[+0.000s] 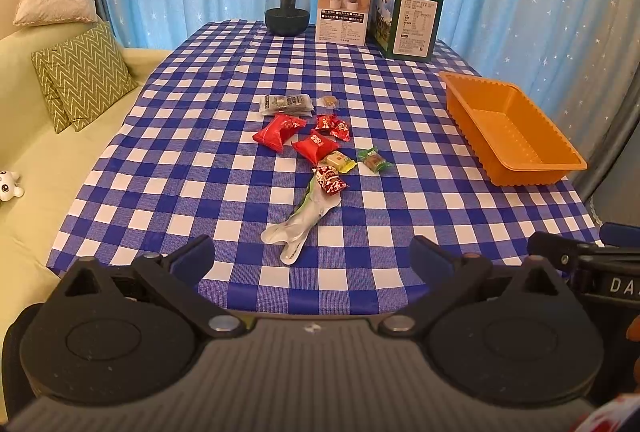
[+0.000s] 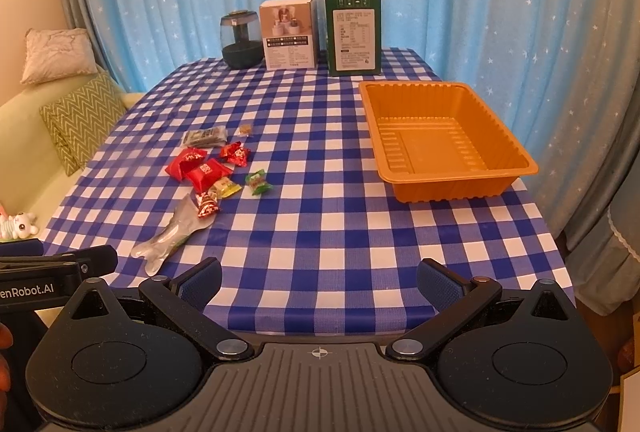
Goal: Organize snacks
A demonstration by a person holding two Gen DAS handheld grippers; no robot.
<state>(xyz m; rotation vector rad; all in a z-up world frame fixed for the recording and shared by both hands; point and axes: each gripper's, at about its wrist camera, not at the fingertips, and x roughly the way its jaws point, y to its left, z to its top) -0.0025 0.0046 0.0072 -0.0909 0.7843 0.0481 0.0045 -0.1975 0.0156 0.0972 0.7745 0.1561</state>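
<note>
I see the snacks (image 1: 316, 148) lying in a loose cluster left of the table's middle, all flat on the cloth. Two plump red pillow packs (image 1: 280, 132) sit side by side, with a crinkled red twist-wrapped candy (image 1: 334, 126) just right of them. A dark, flat packet (image 1: 286, 105) lies at the far edge of the cluster, a tiny tan sweet (image 1: 330, 102) beside it. A yellow-green wrapped piece (image 1: 338, 163) touches the nearer red pack, and a green candy (image 1: 374, 160) sits a little apart on the right. Nearest me, a long, clear, crumpled pouch (image 1: 300, 228) runs diagonally, its far end under a red-and-white candy (image 1: 330, 182).

Between the cluster and the orange tray (image 2: 516, 152) there is a wide strip of bare checked cloth. The tray is thin moulded plastic with ribbed walls and a scalloped rim, empty, standing close to the table's right edge. The table (image 2: 340, 252) wears a blue-and-white gingham cover that hangs over the near edge.

At the far edge stand a round dark-glass jar (image 1: 287, 6), a white carton (image 1: 344, 8) and a green carton (image 1: 408, 16), well clear of the snacks.

My left gripper (image 1: 312, 258) and right gripper (image 2: 319, 282) both hover at the near edge, jaws spread wide, nothing between them.
</note>
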